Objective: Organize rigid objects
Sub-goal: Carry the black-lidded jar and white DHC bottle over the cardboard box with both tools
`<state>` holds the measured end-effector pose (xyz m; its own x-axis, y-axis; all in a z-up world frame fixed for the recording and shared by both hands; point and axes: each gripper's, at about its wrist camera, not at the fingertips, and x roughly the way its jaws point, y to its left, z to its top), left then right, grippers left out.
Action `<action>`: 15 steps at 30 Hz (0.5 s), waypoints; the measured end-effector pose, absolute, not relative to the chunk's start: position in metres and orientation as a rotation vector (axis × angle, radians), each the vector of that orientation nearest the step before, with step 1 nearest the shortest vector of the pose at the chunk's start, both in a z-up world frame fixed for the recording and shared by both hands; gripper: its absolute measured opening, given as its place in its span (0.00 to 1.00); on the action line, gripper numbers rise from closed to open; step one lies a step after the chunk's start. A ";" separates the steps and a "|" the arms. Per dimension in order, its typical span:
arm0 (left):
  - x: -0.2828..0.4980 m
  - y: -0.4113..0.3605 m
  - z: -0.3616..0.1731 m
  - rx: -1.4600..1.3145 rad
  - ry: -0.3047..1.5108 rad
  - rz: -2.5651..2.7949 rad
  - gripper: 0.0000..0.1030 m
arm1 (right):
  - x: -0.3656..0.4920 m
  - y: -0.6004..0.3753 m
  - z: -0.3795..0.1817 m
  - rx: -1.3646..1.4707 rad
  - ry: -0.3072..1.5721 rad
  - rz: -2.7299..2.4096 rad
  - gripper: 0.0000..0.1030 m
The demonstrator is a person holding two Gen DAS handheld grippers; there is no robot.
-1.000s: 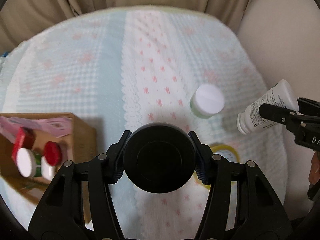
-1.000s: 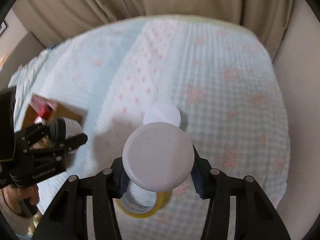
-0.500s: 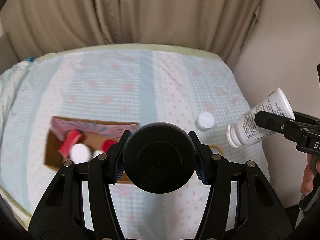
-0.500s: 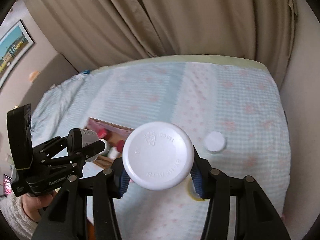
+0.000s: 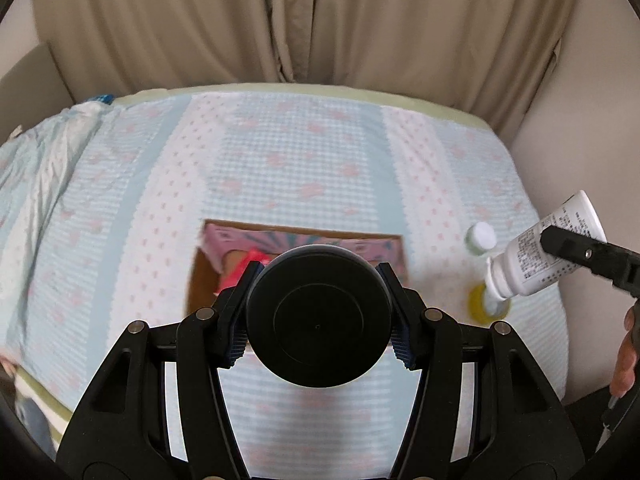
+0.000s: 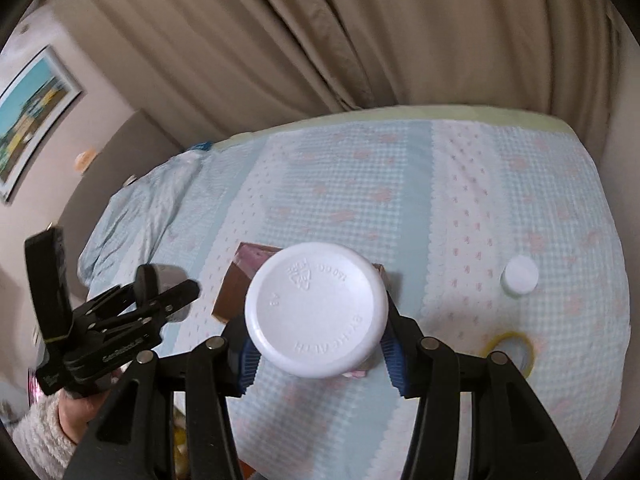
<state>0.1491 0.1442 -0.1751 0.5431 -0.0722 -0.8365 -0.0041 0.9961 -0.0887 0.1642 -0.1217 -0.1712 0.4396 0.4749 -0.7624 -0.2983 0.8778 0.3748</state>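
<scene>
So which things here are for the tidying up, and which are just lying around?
For the tidying:
- black-capped jar in left tongs
- white bottle in right tongs
- cardboard box
- small white-capped bottle
- yellow tape roll

Just there:
- bedspread
- curtain
- framed picture

Two matte black handheld grippers are pictured. The left gripper [image 5: 318,316] is built of angular arms pinned with silver round-head screws, with ribbed blue pads lining the jaws. The right gripper [image 6: 316,330] is made alike. White lettering is printed on the left gripper's body, seen at 8 o'clock in the right wrist view, where a fluffy white sleeve [image 6: 38,434] is worn.
</scene>
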 end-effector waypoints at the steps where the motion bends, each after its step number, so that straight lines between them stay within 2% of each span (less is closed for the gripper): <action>1: 0.152 0.154 -0.178 -0.074 1.003 -0.046 0.52 | 0.165 -0.118 -0.175 0.218 1.017 0.464 0.46; 10: 0.184 0.228 -0.240 -0.005 1.124 -0.134 0.52 | 0.172 -0.065 -0.226 0.424 1.126 0.297 0.46; 15: 0.200 0.243 -0.282 0.031 1.193 -0.157 0.52 | 0.177 -0.040 -0.262 0.448 1.198 0.226 0.46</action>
<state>0.2003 0.2435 -0.2822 0.3591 -0.1059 -0.9273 0.1381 0.9886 -0.0594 0.1773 -0.0398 -0.2621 0.3553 0.4008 -0.8445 0.0651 0.8906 0.4501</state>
